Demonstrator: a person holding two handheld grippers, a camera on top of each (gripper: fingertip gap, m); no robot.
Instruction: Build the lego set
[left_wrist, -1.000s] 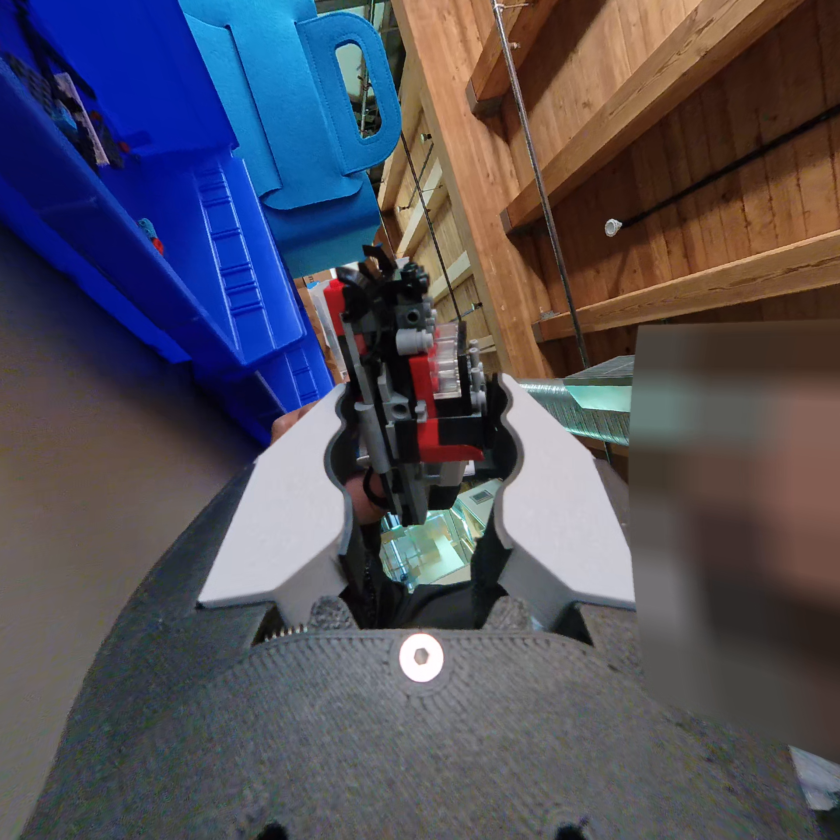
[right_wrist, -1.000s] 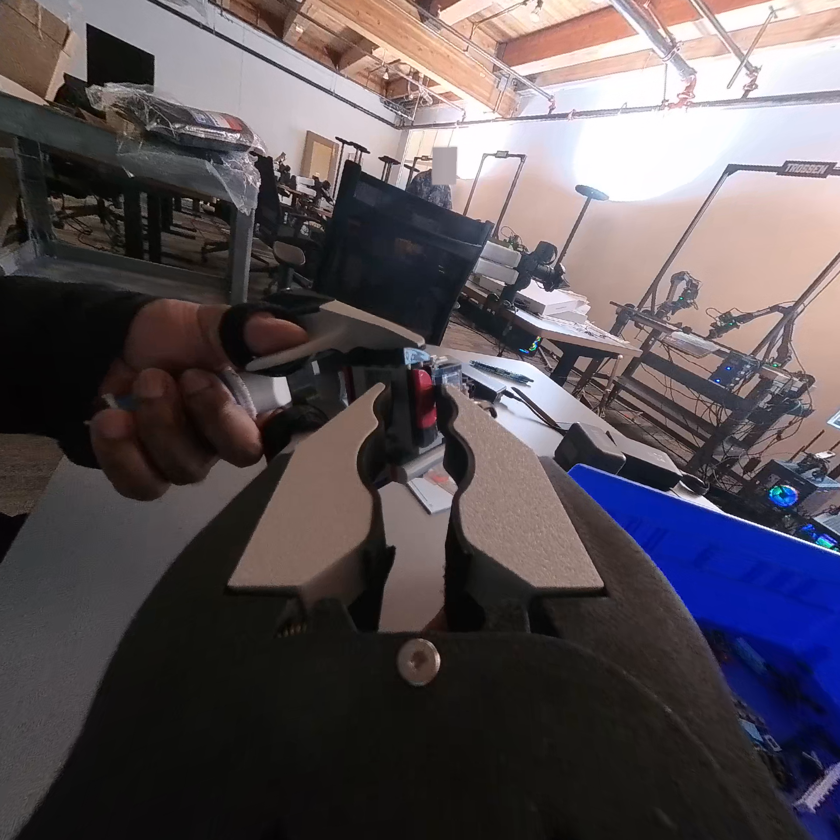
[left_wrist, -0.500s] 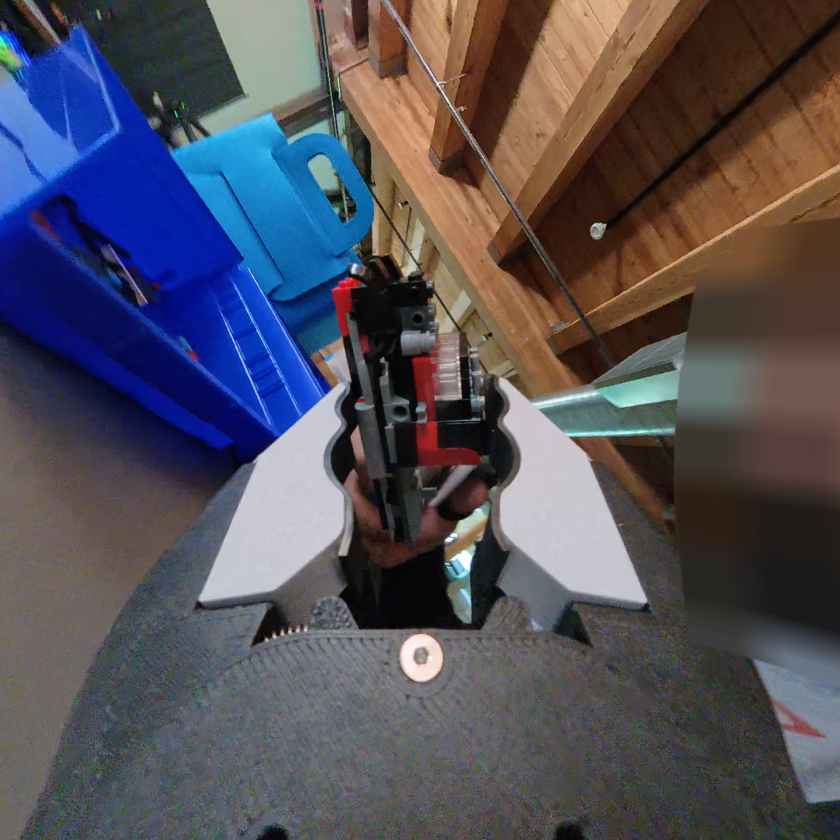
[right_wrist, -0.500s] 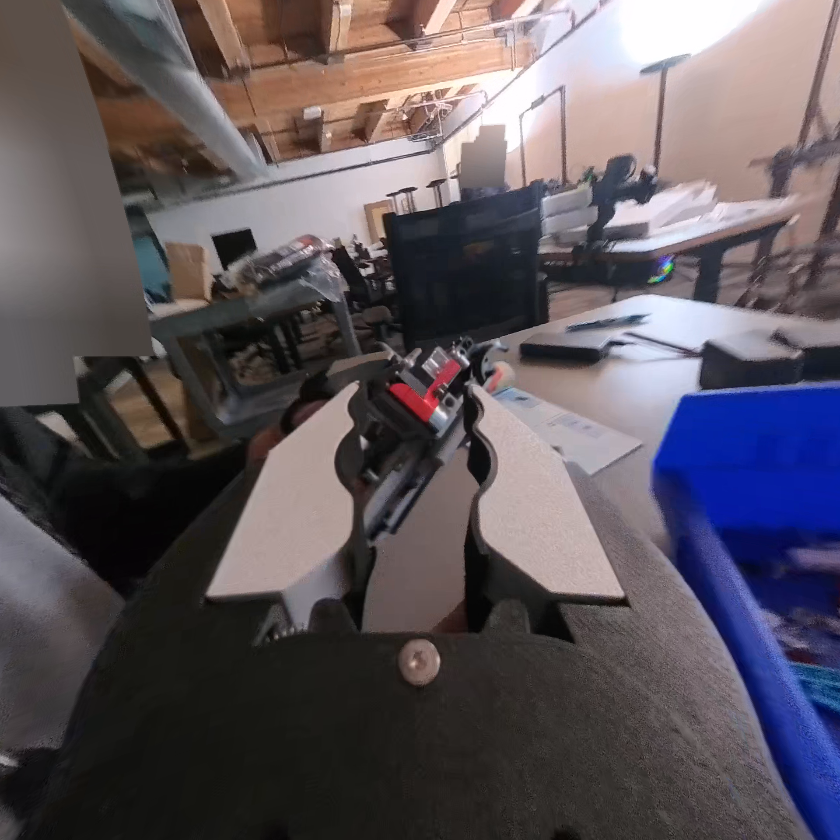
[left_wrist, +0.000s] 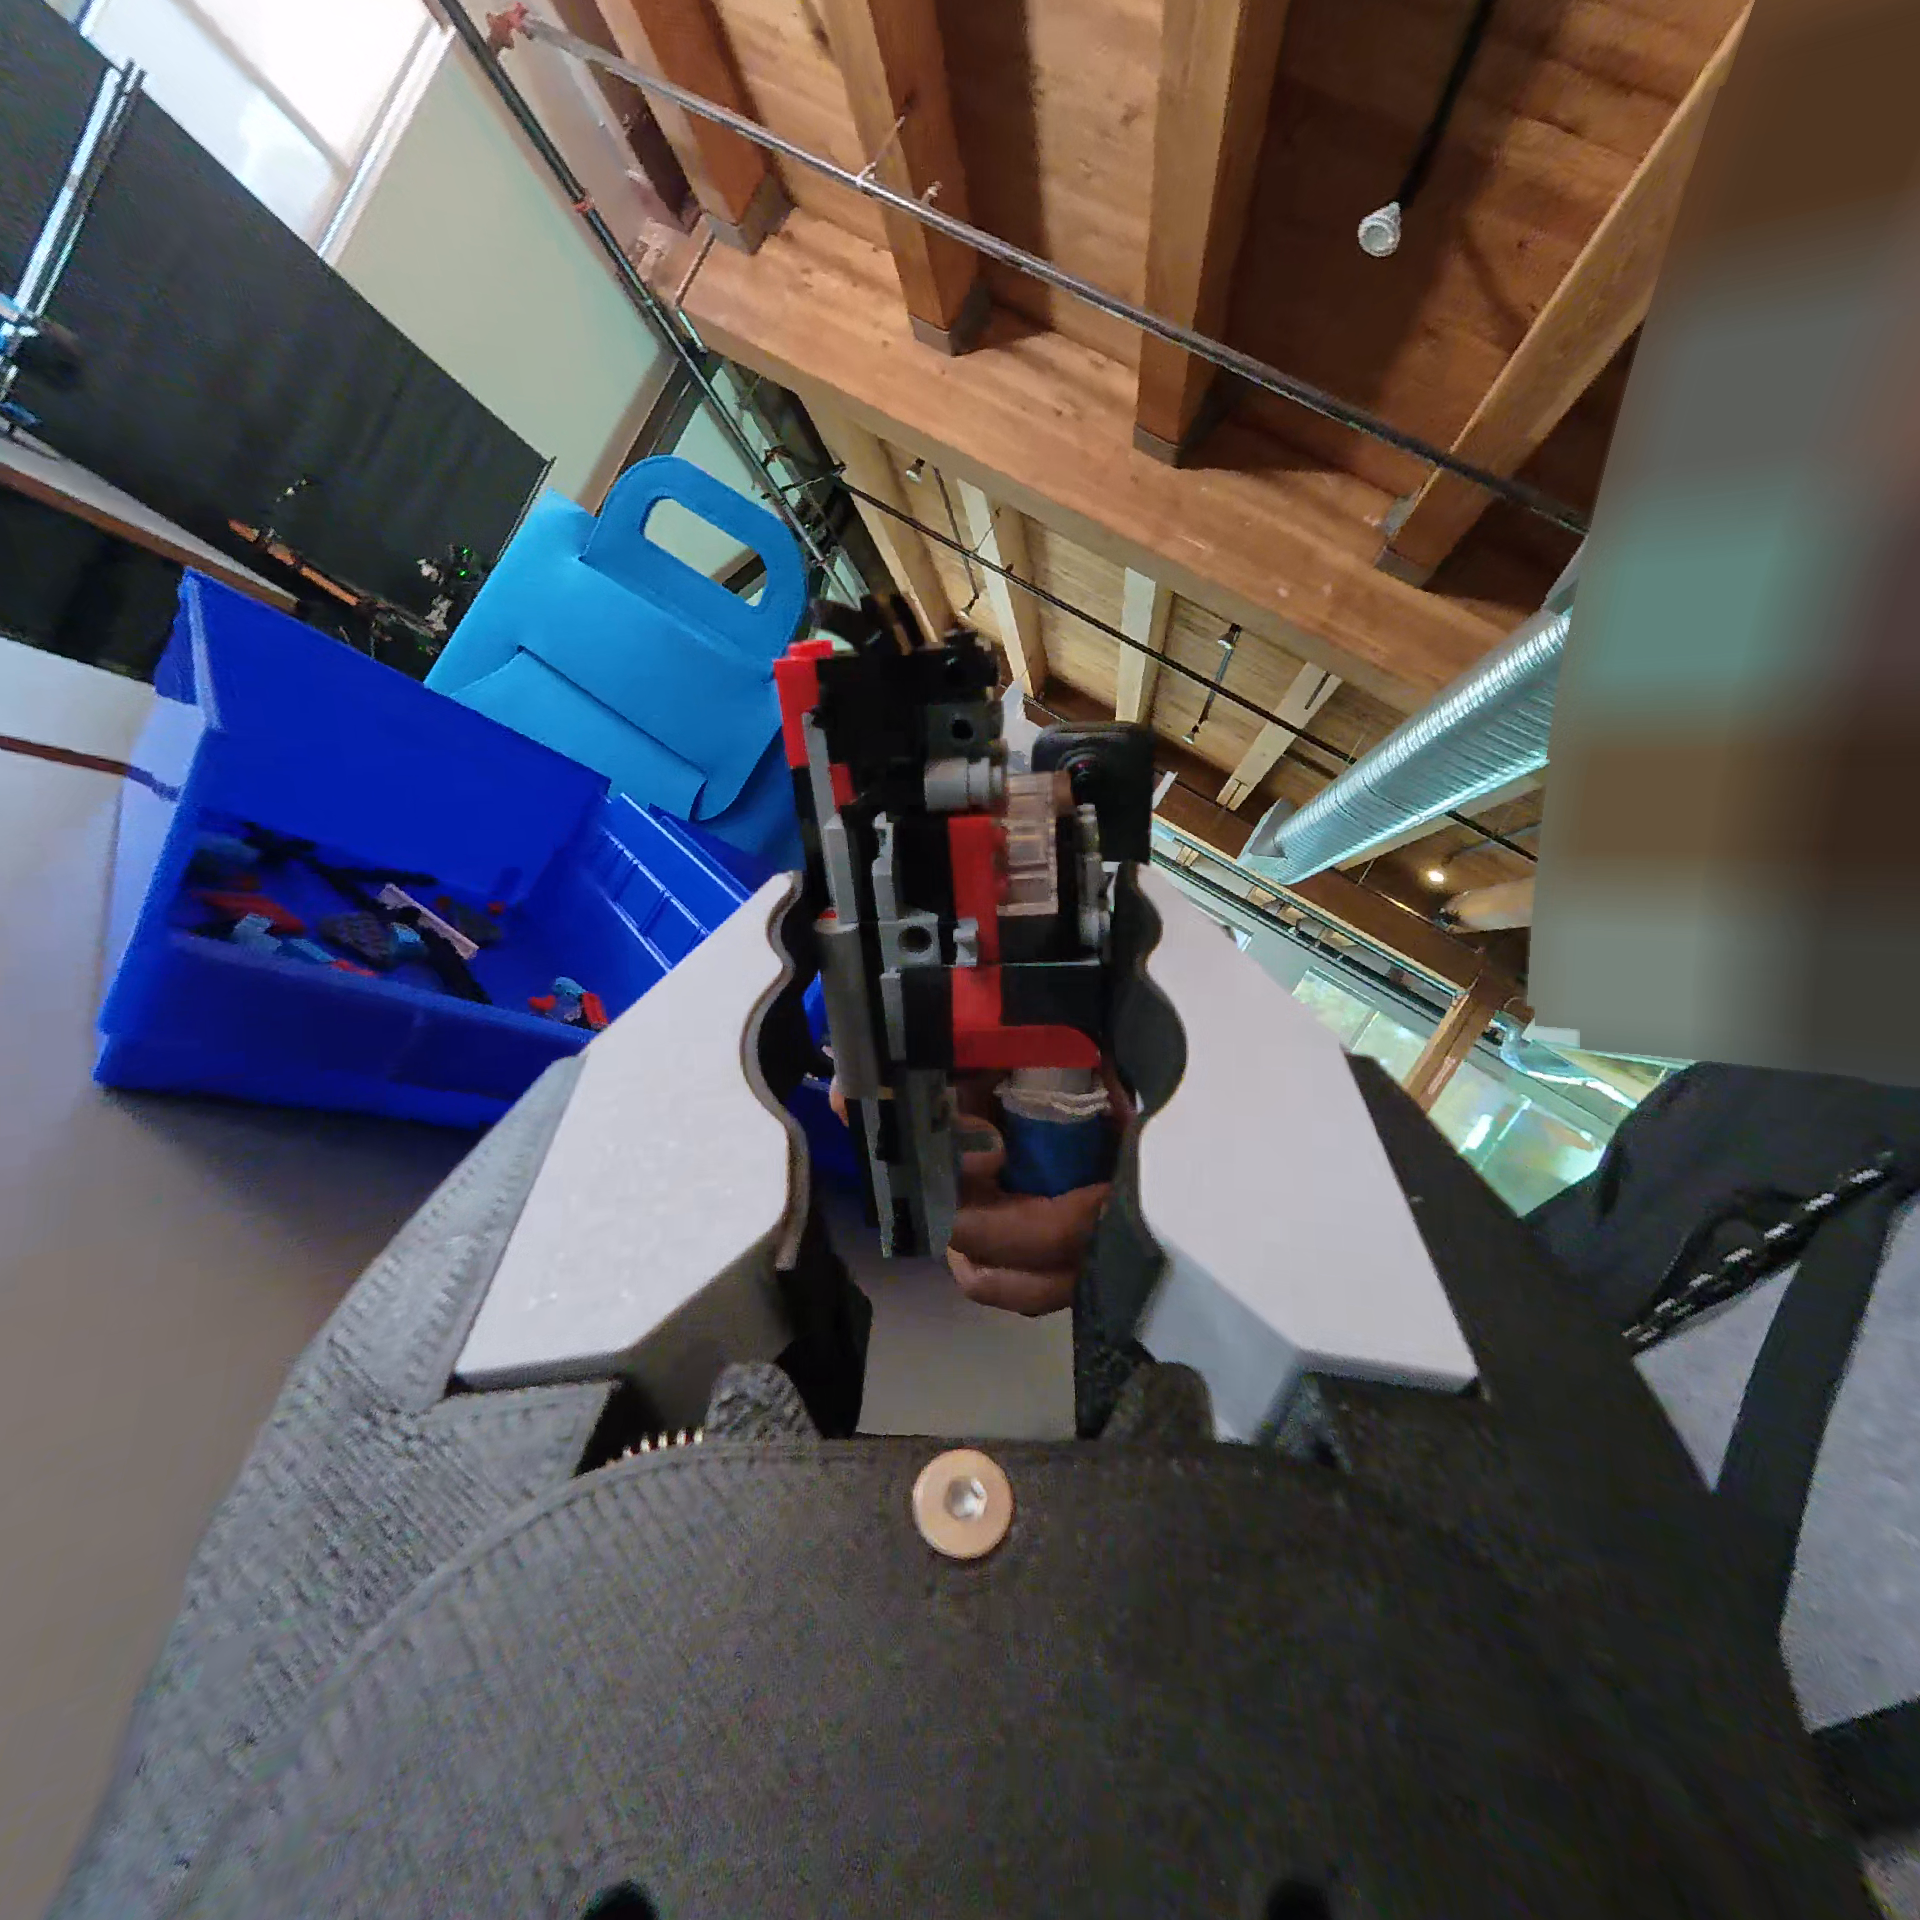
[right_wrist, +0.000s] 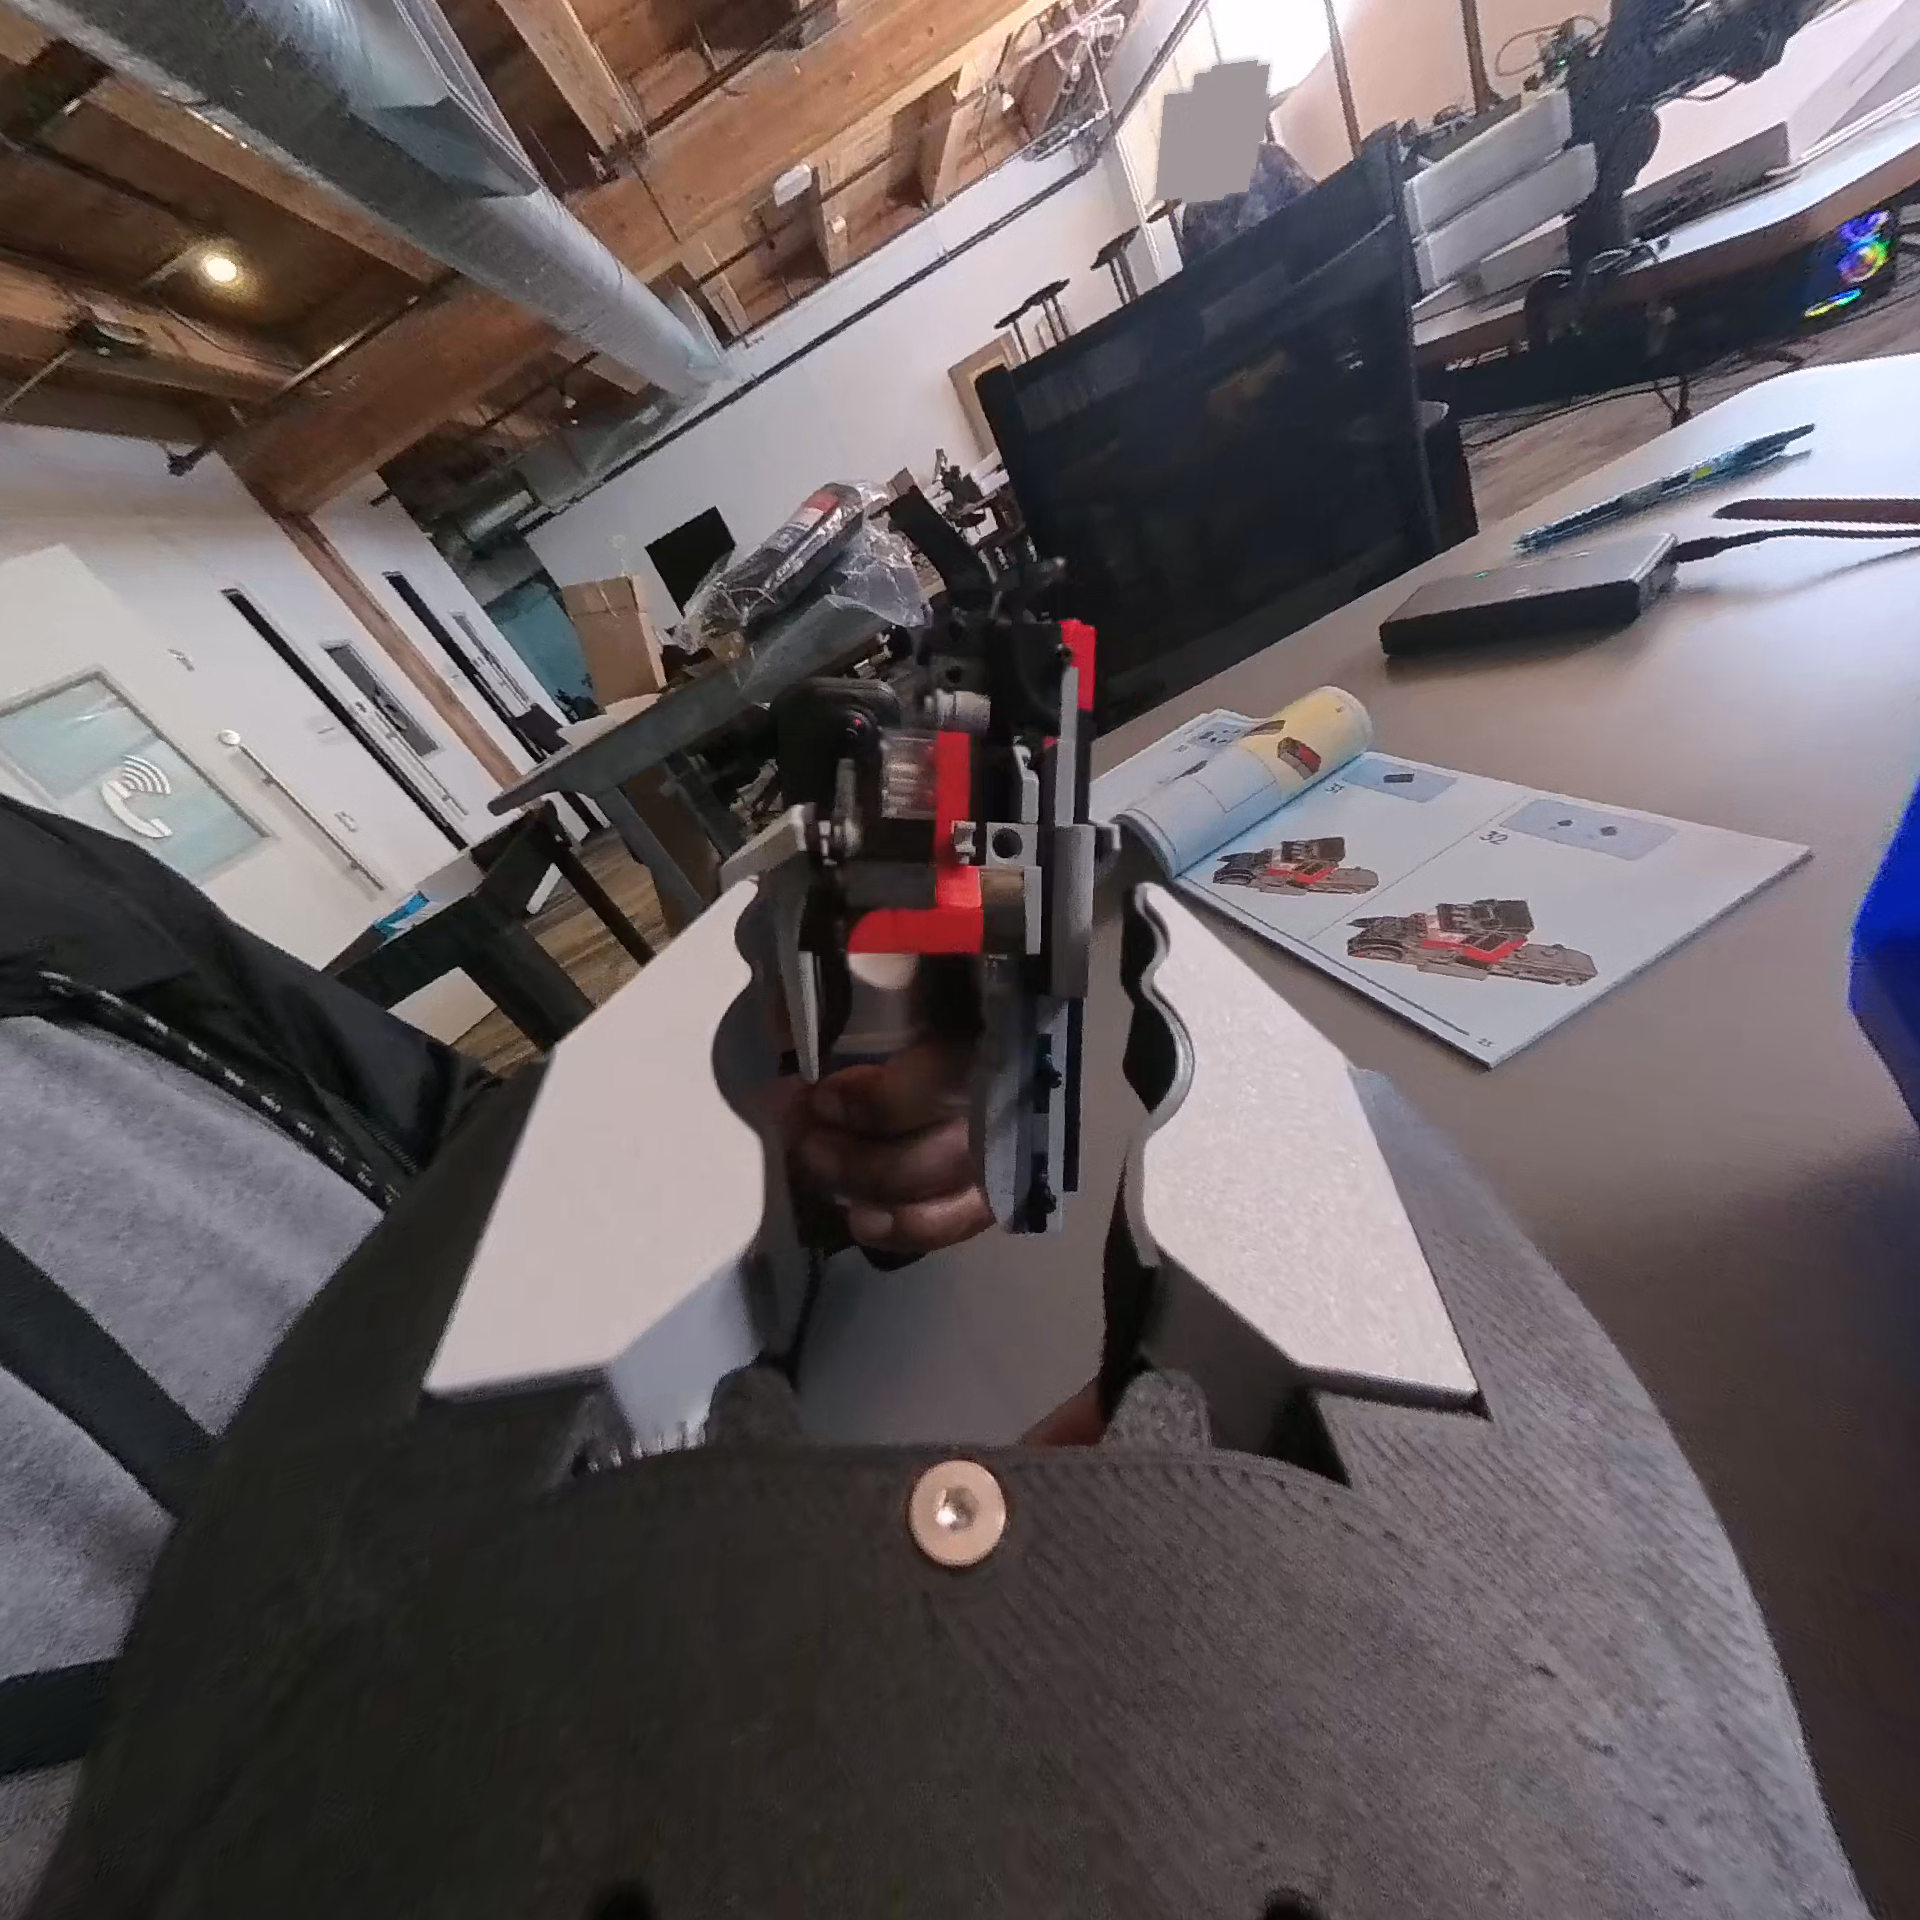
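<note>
A partly built lego model of black, red and grey bricks (left_wrist: 935, 935) stands upright between the fingers of my left gripper (left_wrist: 956, 914), which is shut on it and holds it in the air. In the right wrist view the same model (right_wrist: 966, 862) sits between the fingers of my right gripper (right_wrist: 940, 914). The right jaws are spread, with a gap to the model on the right side. A hand (right_wrist: 894, 1153) on the left gripper's handle shows behind the model.
A blue bin (left_wrist: 312, 1018) with several loose pieces stands on the grey table (right_wrist: 1662, 1143), with a light-blue felt bag (left_wrist: 623, 665) behind it. An open instruction booklet (right_wrist: 1507, 914) and a black box (right_wrist: 1527, 608) lie on the table farther off. Only a small space, under 4 cm, lies between the two pairs of fingers.
The right gripper's jaws have widened off the model. Both grippers have tilted, so the bin and booklet come into view. The left gripper keeps its hold.
</note>
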